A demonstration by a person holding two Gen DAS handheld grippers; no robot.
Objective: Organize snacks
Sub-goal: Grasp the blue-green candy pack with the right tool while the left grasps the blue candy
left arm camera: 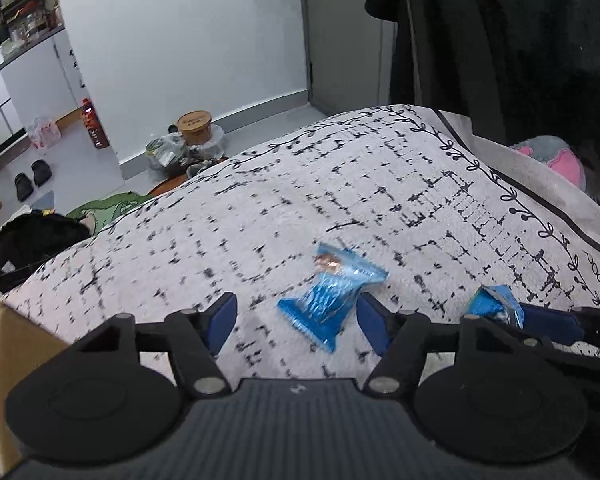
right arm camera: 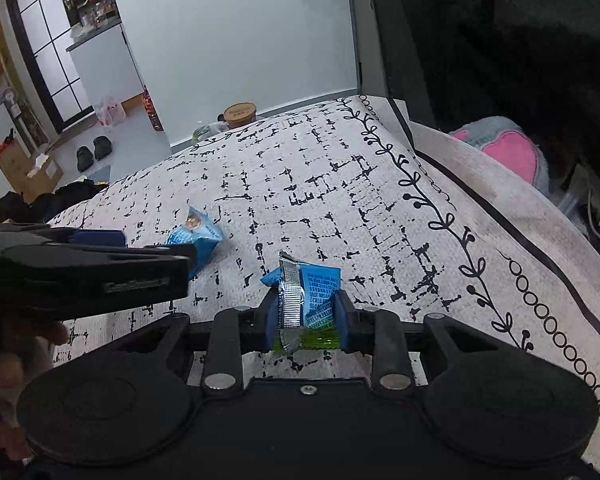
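A blue snack packet (left arm camera: 328, 296) lies on the white cloth with black marks (left arm camera: 340, 184). My left gripper (left arm camera: 296, 308) is open around it: the right pad is close beside the packet and the left pad stands well apart. In the right wrist view that packet (right arm camera: 198, 236) shows past the left gripper's fingers (right arm camera: 100, 237). My right gripper (right arm camera: 307, 300) is shut on a second blue packet (right arm camera: 316, 288) with a silver seam and a green lower end, held just above the cloth. The held packet (left arm camera: 496, 304) also appears at the right in the left wrist view.
A cardboard box (left arm camera: 4, 344) stands at the near left edge. A pink and grey plush (right arm camera: 508, 148) lies beyond the cloth's right border, under dark hanging clothes (left arm camera: 520, 40). On the floor behind are a brown-lidded jar (left arm camera: 196, 124), a bottle (left arm camera: 94, 124) and slippers (left arm camera: 32, 178).
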